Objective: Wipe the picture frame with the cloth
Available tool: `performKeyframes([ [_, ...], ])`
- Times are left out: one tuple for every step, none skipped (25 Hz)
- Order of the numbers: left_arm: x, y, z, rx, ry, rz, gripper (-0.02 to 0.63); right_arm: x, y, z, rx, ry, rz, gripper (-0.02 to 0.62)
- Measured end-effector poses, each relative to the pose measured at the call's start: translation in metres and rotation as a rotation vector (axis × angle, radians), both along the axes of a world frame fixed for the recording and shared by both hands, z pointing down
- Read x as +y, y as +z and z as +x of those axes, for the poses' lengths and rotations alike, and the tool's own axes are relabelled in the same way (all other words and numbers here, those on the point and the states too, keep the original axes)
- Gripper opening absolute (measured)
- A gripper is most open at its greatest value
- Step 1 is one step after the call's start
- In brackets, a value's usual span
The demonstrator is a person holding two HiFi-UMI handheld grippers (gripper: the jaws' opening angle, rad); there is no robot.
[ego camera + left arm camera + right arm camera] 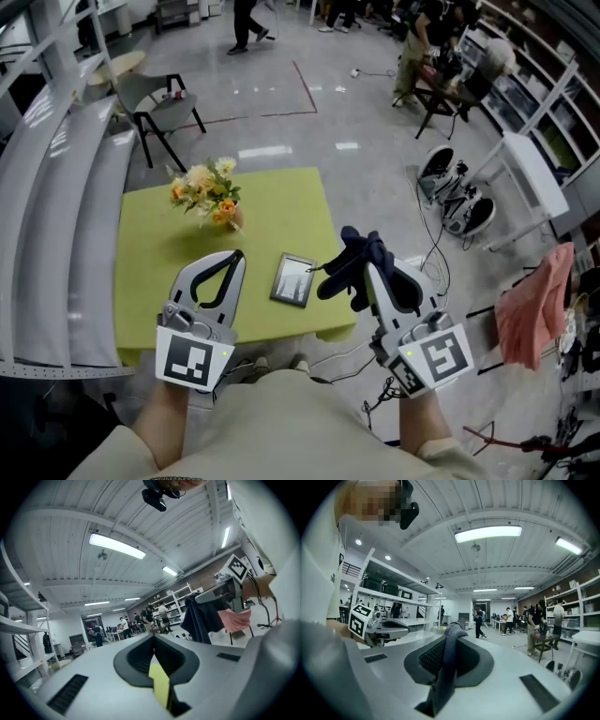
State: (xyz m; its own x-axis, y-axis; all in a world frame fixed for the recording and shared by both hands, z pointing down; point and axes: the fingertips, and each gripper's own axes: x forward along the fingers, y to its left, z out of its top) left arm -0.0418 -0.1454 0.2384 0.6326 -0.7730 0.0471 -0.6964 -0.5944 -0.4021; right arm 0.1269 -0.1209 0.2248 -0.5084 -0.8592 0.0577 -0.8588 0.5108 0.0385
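A small dark picture frame (292, 279) lies flat on the yellow-green table (159, 244), near its front edge. My left gripper (238, 254) hovers just left of the frame, jaws shut with nothing between them (153, 641). On the frame's right my right gripper (363, 261) is shut on a dark navy cloth (360, 265), which bunches over its tips and hangs down. In the right gripper view the cloth (448, 667) runs up between the closed jaws (453, 634). Both grippers tilt upward, so their views show the ceiling. The frame is hidden in both gripper views.
A bunch of orange and cream flowers (210, 195) stands at the table's middle back. A grey chair (157, 101) sits behind the table. White shelving rails (56, 187) run along the left. A pink cloth (534, 305) hangs at the right, with cables on the floor (427, 248). People stand far back.
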Motion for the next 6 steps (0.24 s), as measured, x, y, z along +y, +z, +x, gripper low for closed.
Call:
performKeyframes([
  [-0.0008, 0.0002, 0.0000, 0.002, -0.002, -0.002, 0.008, -0.0009, 0.0009, -0.0001, 0.001, 0.000, -0.002, 0.032],
  [-0.0016, 0.0003, -0.0001, 0.002, -0.002, -0.001, 0.008, -0.0018, 0.0017, -0.0003, 0.002, -0.001, -0.003, 0.032],
  [-0.0024, 0.0002, -0.0002, 0.002, -0.002, 0.001, 0.008, -0.0027, 0.0023, -0.0005, 0.004, -0.001, -0.004, 0.032],
  [-0.0031, 0.0000, -0.0003, 0.003, -0.003, 0.002, 0.008, -0.0034, 0.0027, -0.0006, 0.005, -0.001, -0.004, 0.032],
  [-0.0038, -0.0001, -0.0005, 0.006, -0.004, 0.001, 0.008, -0.0041, 0.0030, -0.0007, 0.006, -0.001, -0.005, 0.032],
  [-0.0045, -0.0001, -0.0006, 0.009, -0.005, 0.000, 0.008, -0.0048, 0.0033, -0.0007, 0.007, -0.001, -0.005, 0.032],
])
